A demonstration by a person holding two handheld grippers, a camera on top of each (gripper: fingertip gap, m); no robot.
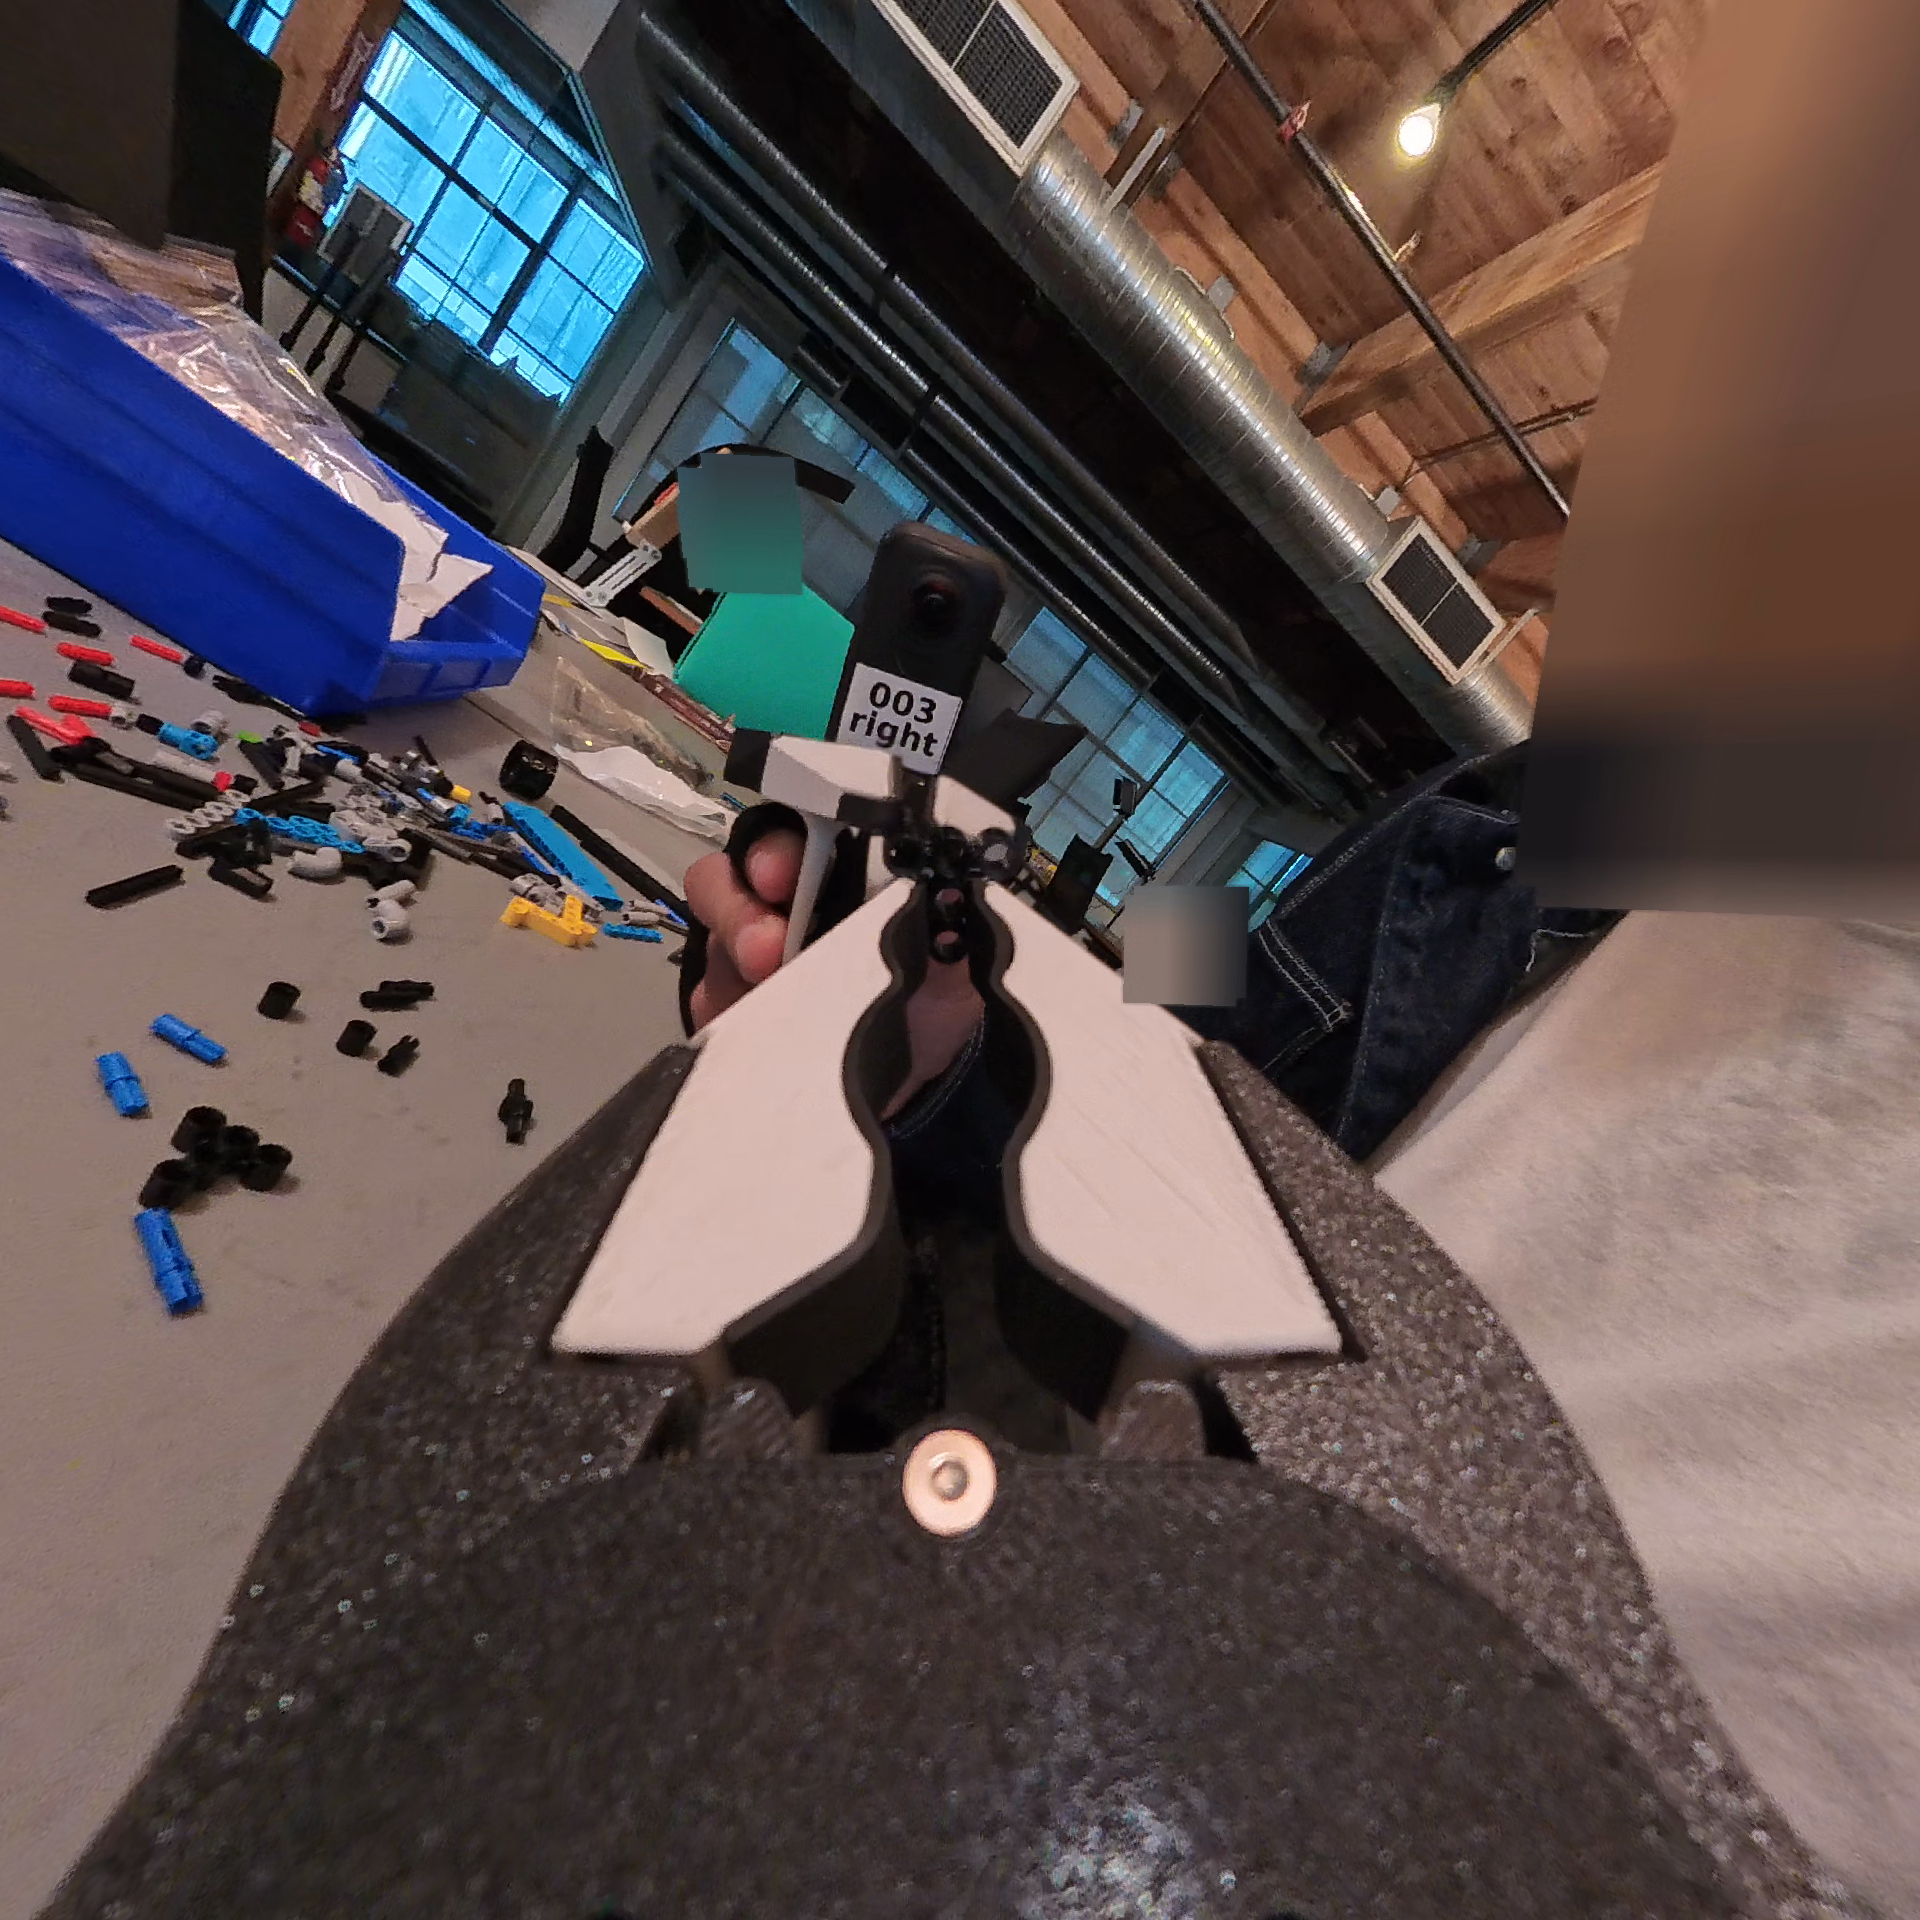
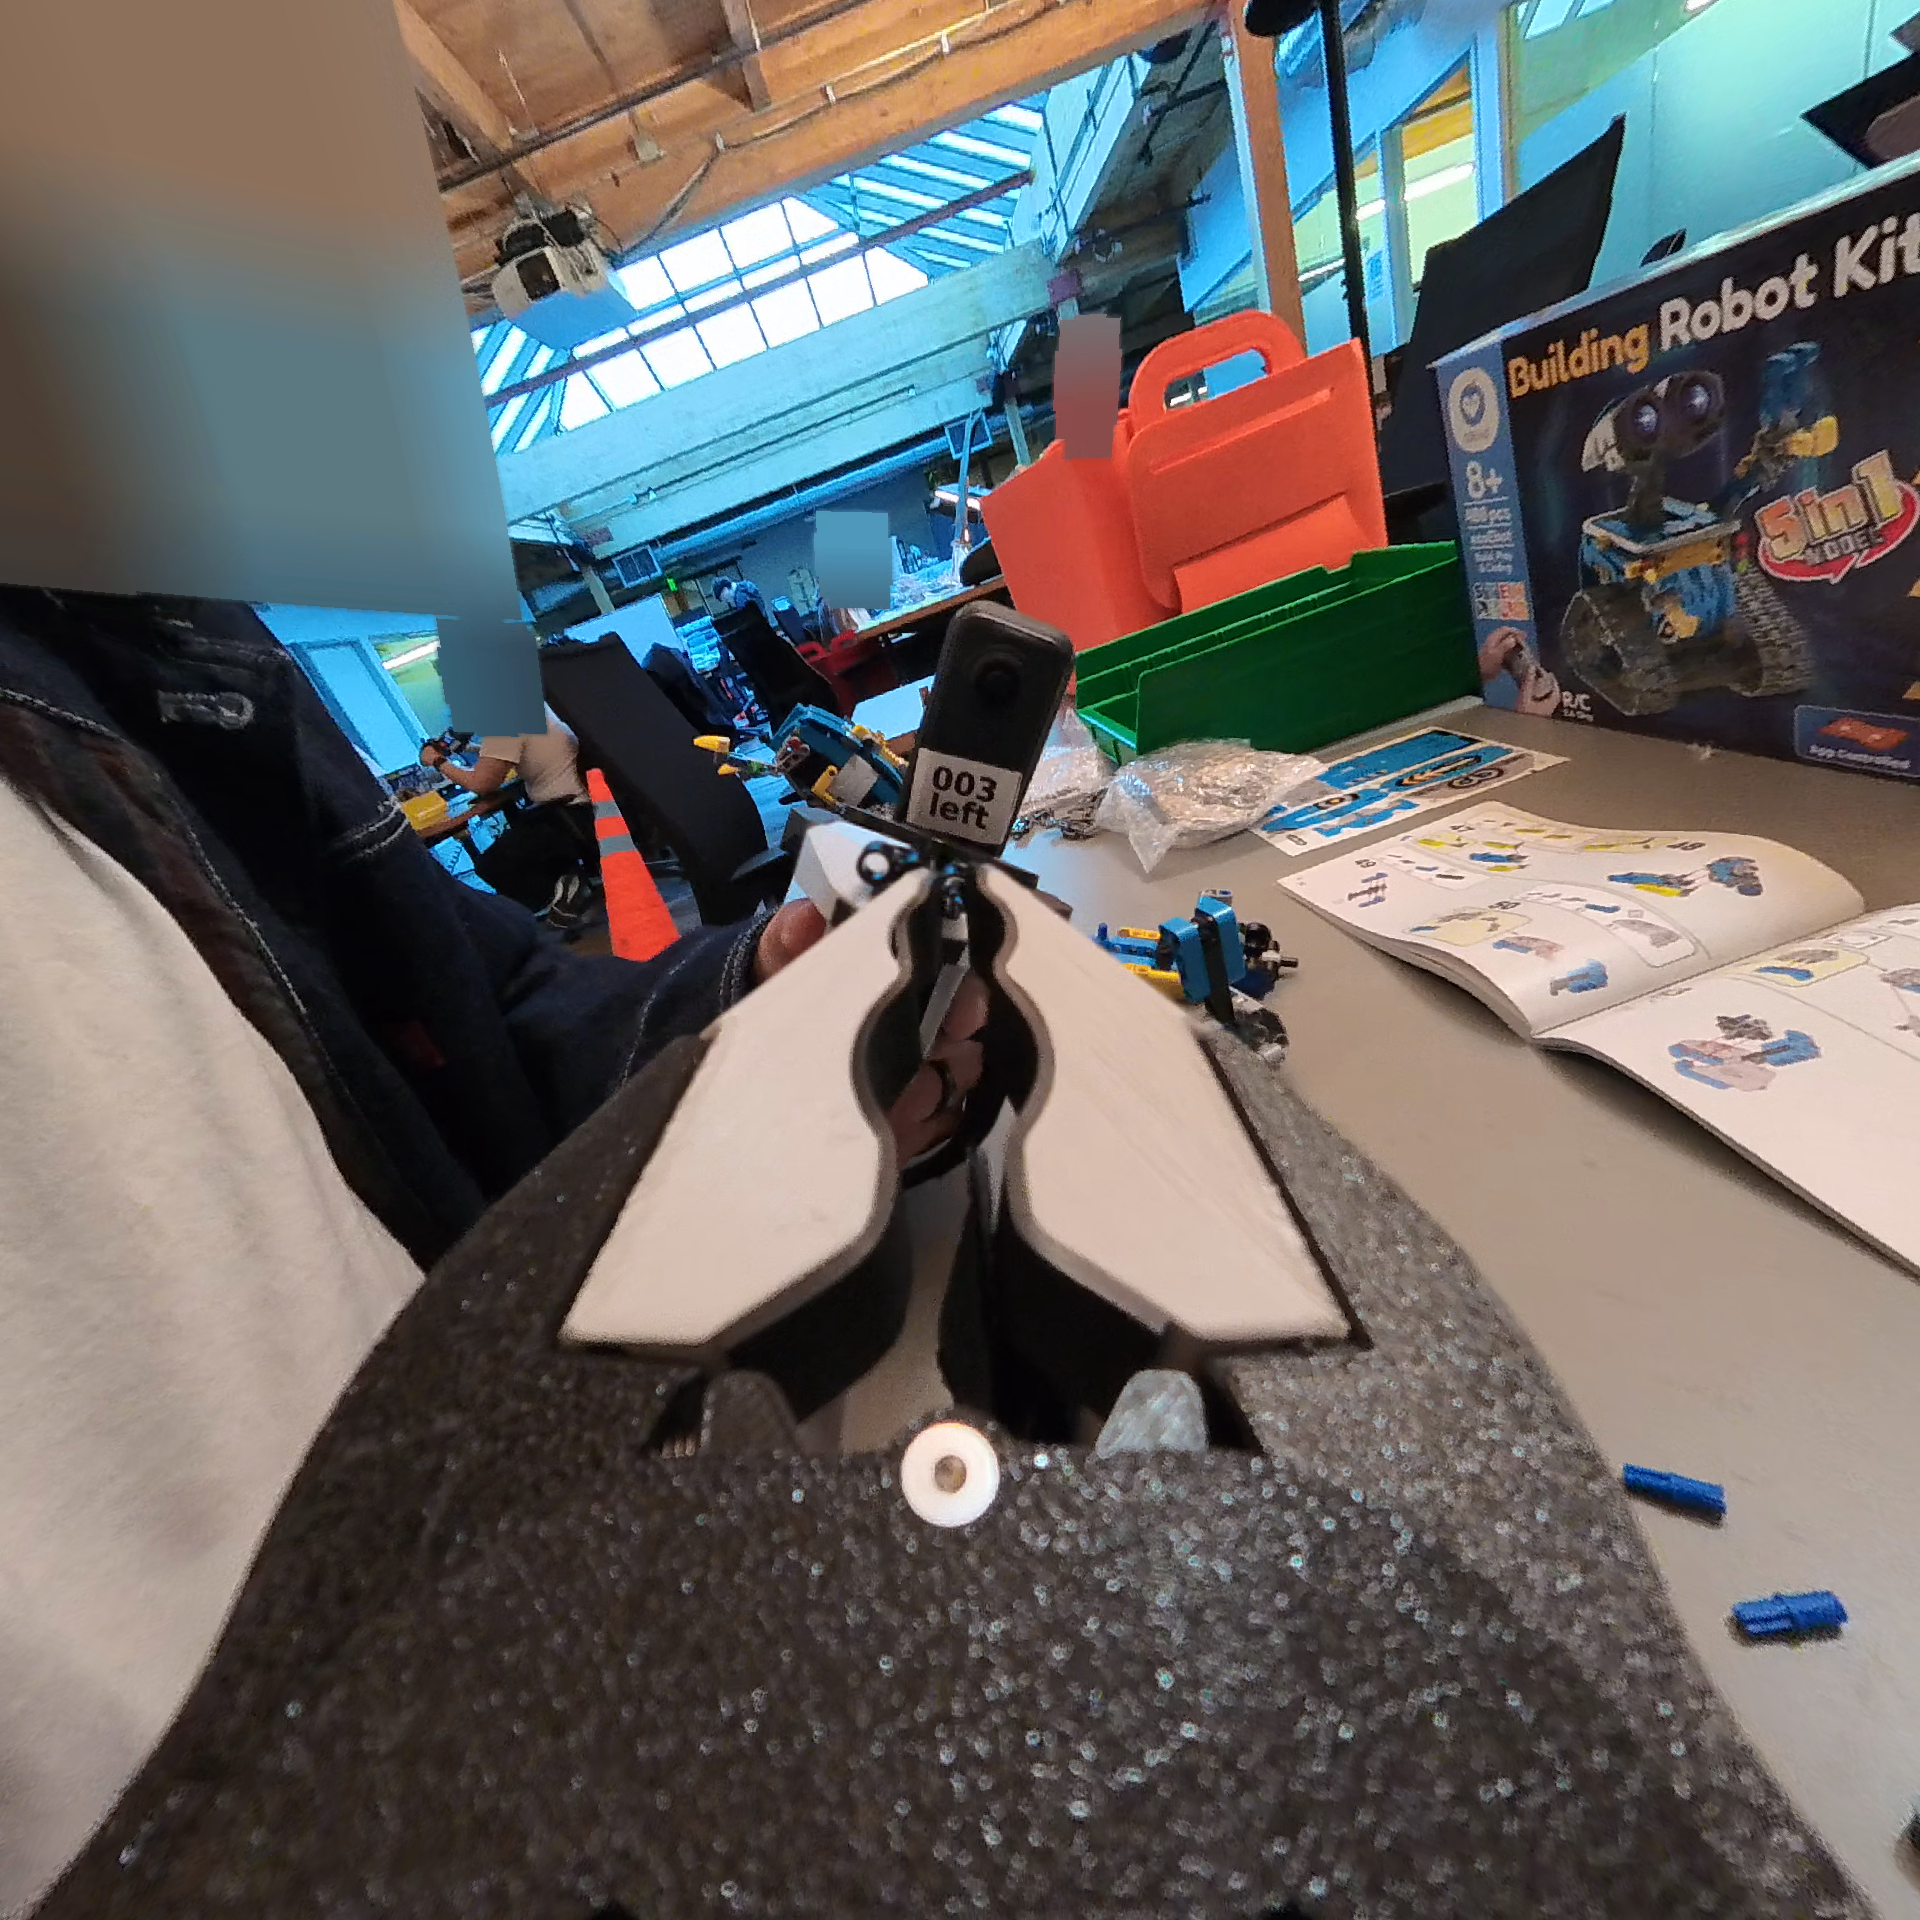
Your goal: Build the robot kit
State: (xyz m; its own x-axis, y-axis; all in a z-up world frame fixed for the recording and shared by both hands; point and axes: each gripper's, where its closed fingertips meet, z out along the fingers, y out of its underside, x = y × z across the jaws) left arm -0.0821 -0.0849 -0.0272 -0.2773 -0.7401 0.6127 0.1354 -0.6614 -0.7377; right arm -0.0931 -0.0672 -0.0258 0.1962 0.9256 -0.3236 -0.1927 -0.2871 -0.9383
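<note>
**Both grippers closed on one small black assembly, held in the air**

The left gripper (image 1: 940, 883) is seen nearly closed, its white fingertips pinched on a small black assembly of plastic building pieces (image 1: 935, 847). The same assembly (image 2: 940, 883) is gripped from the opposite side by the right gripper (image 2: 940, 894), likewise narrowed to a slim gap. The two grippers are held tip to tip above the grey surface (image 1: 416, 1195), in front of a person in a dark denim jacket (image 1: 1382, 956).

Progress, as judged: a partly built blue and yellow model (image 2: 1195, 940) is standing on the surface beside an open instruction booklet (image 2: 1558, 935). A large scatter of loose black, blue and red plastic pieces (image 1: 312, 821) is lying unused beside a blue plastic bin (image 1: 239, 520). Much building appears left.

Two loose blue pins (image 2: 1673, 1491) are noted near the right gripper. A green plastic bin (image 2: 1278, 644) and a printed kit box (image 2: 1704, 520) are standing further back.
</note>
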